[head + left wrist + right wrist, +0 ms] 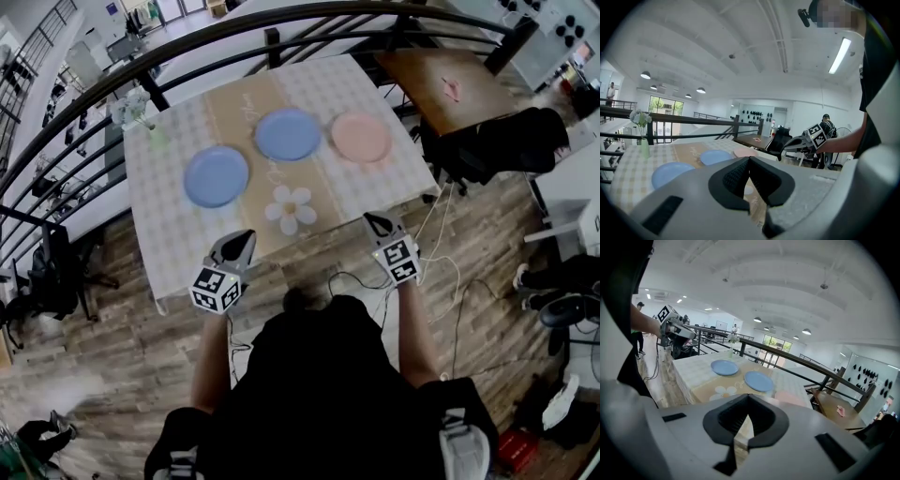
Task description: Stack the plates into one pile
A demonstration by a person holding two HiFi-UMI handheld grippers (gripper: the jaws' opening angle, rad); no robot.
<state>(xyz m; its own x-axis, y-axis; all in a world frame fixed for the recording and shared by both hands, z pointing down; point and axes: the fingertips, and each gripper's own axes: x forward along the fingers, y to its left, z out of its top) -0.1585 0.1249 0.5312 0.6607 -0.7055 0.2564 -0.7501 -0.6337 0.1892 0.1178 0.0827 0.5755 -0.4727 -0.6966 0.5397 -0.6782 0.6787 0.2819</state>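
Three plates lie apart on the checked tablecloth: a blue plate [217, 176] at the left, a second blue plate [288, 134] in the middle and a pink plate [361, 138] at the right. Both grippers hover short of the table's near edge, away from the plates. My left gripper [241, 244] is shut and empty, and so is my right gripper [378, 223]. In the left gripper view its jaws [749, 159] meet, with the blue plates [671, 173] [715, 156] and the pink plate [745, 152] beyond them. In the right gripper view the jaws [748, 395] also meet.
A white flower-shaped mat [292, 208] lies on the tan runner near the front edge. A vase of flowers [141, 114] stands at the table's far left corner. A black railing [281, 28] runs behind. A brown desk [441, 86] and a dark chair [506, 141] stand at the right, with cables on the floor.
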